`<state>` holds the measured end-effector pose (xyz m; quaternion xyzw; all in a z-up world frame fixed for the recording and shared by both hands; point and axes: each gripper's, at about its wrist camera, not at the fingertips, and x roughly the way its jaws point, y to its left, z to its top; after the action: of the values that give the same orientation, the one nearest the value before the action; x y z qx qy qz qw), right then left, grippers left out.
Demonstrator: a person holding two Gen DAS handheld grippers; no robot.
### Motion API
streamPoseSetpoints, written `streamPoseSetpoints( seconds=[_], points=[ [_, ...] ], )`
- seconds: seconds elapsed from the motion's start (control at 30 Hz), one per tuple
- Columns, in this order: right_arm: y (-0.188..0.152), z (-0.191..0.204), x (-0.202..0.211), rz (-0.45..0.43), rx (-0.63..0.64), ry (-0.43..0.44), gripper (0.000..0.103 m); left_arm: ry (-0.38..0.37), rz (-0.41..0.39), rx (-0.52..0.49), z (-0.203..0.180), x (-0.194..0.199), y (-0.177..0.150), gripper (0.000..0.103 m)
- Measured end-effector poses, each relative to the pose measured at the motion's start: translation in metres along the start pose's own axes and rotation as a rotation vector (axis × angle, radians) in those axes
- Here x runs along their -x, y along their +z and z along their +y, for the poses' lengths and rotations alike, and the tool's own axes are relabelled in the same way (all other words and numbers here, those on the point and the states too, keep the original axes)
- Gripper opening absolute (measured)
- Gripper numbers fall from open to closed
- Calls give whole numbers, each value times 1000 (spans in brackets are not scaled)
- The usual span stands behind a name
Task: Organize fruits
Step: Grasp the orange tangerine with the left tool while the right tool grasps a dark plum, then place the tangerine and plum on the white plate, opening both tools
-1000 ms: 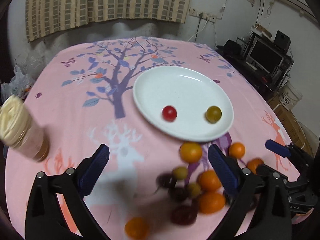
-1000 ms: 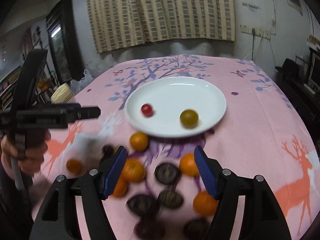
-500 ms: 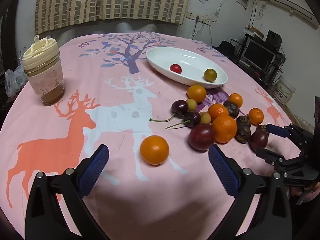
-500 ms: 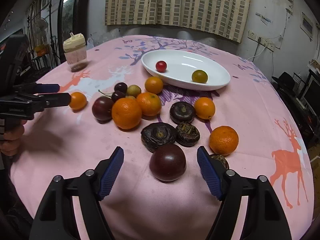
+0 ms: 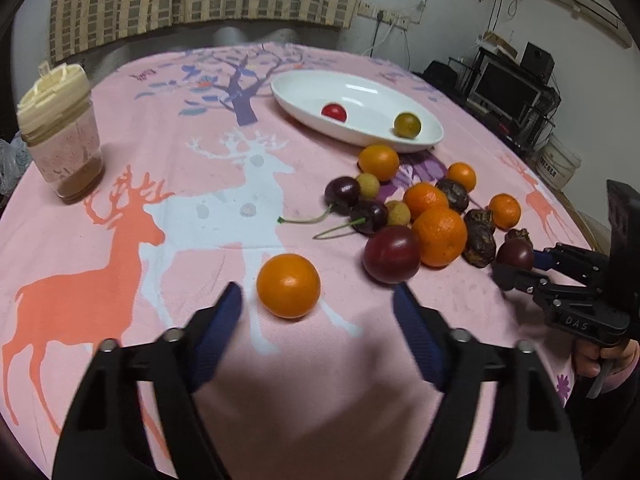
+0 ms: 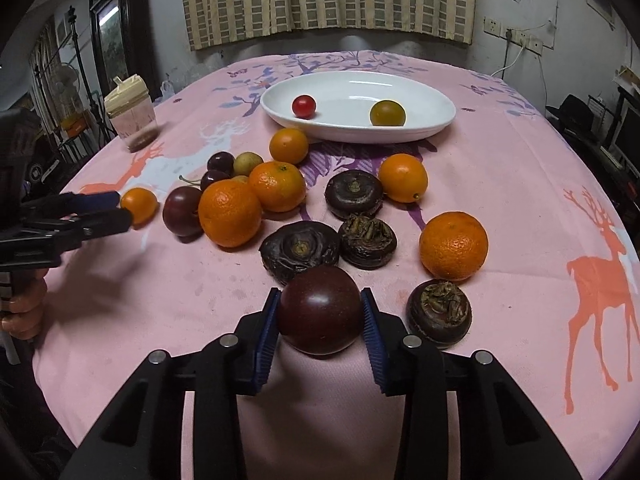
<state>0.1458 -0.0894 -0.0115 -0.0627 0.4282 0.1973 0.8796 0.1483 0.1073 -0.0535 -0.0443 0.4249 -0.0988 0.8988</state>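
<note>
Plum (image 6: 320, 310), lower centre, between closing right tool (image 6: 320, 320), pads touching. Left tool (image 5: 316, 308) closing, nothing pinched, orange (image 5: 288, 285) just ahead. Pick-up step; next likely lift to plate (image 6: 436, 120).

The pink deer-print counter (image 6: 520, 184) carries a white plate (image 6: 420, 128), a lidded cup (image 6: 130, 114), and loose oranges (image 6: 230, 212), plums (image 6: 320, 310) and cherries (image 6: 221, 162).

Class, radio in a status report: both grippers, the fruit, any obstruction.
Right gripper closing, dark purple round plum between pads. Left gripper closing toward small round orange citrus, not gripped. White oval ceramic dish path clear; wrinkled dark chestnuts close behind plum.
</note>
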Motion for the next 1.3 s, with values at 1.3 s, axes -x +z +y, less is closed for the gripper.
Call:
streamPoseSetpoints(
  seconds=[1.3],
  points=[
    [179,-92,-78,-106,-213,32,40,18,55,-1,-54,-123,193,35]
  ],
)
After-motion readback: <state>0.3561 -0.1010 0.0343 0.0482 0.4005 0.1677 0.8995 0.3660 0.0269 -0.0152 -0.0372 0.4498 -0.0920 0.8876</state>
